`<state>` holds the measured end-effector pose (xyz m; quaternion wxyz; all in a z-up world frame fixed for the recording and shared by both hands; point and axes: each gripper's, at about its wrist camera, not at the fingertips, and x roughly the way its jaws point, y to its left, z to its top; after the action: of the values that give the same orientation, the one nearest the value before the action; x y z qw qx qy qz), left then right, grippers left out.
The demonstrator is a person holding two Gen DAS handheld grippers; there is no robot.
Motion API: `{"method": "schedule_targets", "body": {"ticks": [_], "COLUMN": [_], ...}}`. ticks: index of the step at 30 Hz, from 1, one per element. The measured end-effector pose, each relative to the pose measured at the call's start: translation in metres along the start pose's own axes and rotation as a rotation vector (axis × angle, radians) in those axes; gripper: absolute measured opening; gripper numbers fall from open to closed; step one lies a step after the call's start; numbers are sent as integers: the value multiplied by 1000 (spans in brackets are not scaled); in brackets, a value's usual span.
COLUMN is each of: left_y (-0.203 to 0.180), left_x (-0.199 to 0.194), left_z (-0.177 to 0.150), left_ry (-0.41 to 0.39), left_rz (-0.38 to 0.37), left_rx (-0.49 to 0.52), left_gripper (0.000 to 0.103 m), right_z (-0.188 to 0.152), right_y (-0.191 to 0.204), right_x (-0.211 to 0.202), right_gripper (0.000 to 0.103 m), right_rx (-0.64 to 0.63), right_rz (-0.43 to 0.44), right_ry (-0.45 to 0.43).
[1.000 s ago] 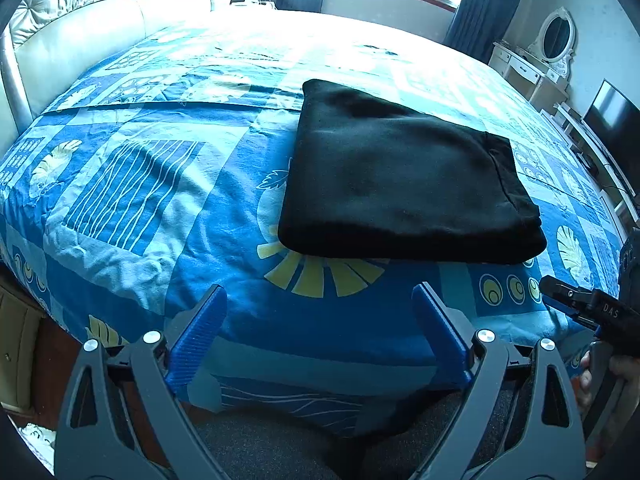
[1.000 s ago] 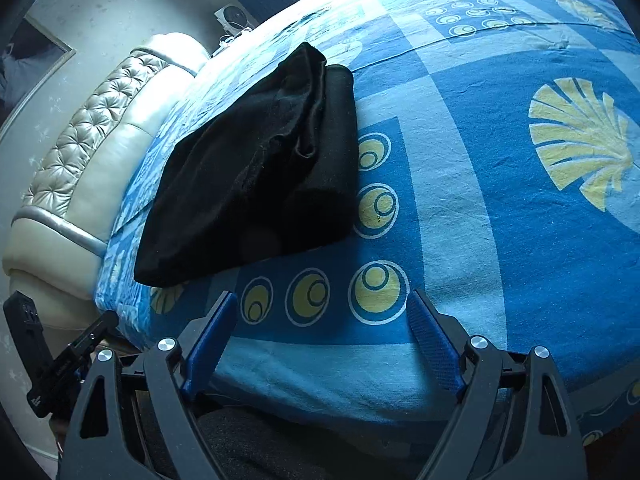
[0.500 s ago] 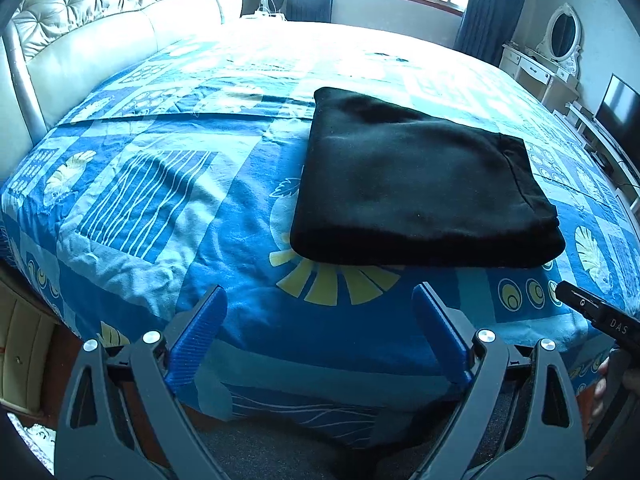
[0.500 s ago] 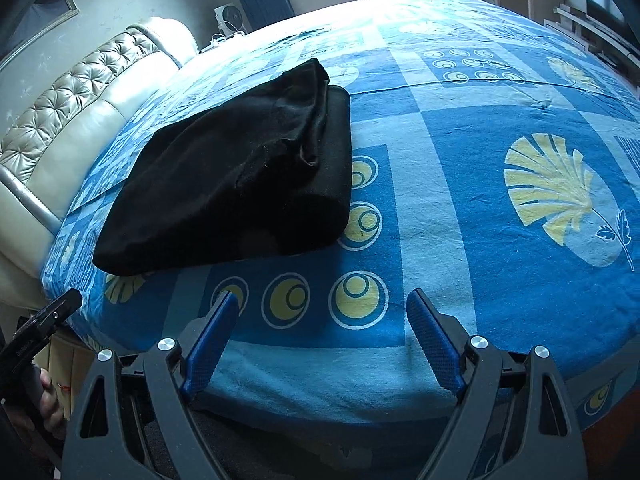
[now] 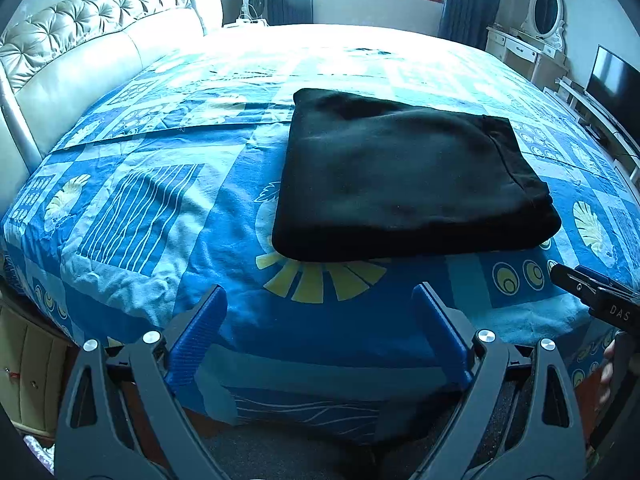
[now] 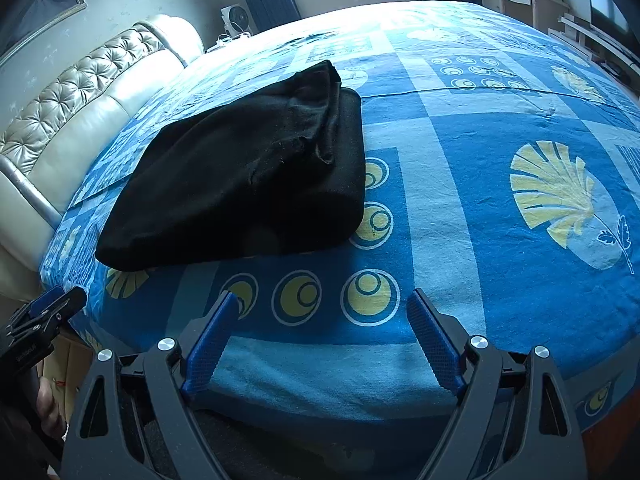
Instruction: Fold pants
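Black pants (image 5: 404, 176) lie folded into a thick rectangle on the blue patterned bedspread (image 5: 160, 208), with their layered edges turned to the right (image 6: 320, 128). My left gripper (image 5: 320, 300) hangs open over the bed's near edge, short of the pants' front fold, nothing between its blue pads. My right gripper (image 6: 322, 306) is open too, off the pants' right front corner, over yellow circle prints. Each gripper shows at the edge of the other's view, the right one (image 5: 592, 292) and the left one (image 6: 44, 316).
A tufted cream headboard (image 5: 80, 64) runs along the left. A fan (image 5: 254, 0) and dark curtains stand by the far window. At the right are a dresser with an oval mirror (image 5: 546, 8) and a television (image 5: 616, 80). A wooden cabinet (image 5: 24, 376) stands below the bed's left edge.
Both views have rolled level and tipped up a little, so more of the room shows. The pants lie as before and both grippers stay open.
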<state>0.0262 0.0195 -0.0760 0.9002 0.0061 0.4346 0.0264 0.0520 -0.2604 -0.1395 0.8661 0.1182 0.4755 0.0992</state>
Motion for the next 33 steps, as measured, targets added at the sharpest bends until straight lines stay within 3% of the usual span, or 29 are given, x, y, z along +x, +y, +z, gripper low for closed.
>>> {"method": "schedule_targets", "body": {"ticks": [33], "left_y": [-1], "left_x": [-3], "left_z": [1], "left_ry": [-1], "left_rz": [14], "left_rx": [-8], "left_gripper": [94], "right_z": [-3], "right_y": [8], "right_x": [3], "right_gripper": [85], "right_rx": [-30], "right_rz": [1], "right_ry": [14]}}
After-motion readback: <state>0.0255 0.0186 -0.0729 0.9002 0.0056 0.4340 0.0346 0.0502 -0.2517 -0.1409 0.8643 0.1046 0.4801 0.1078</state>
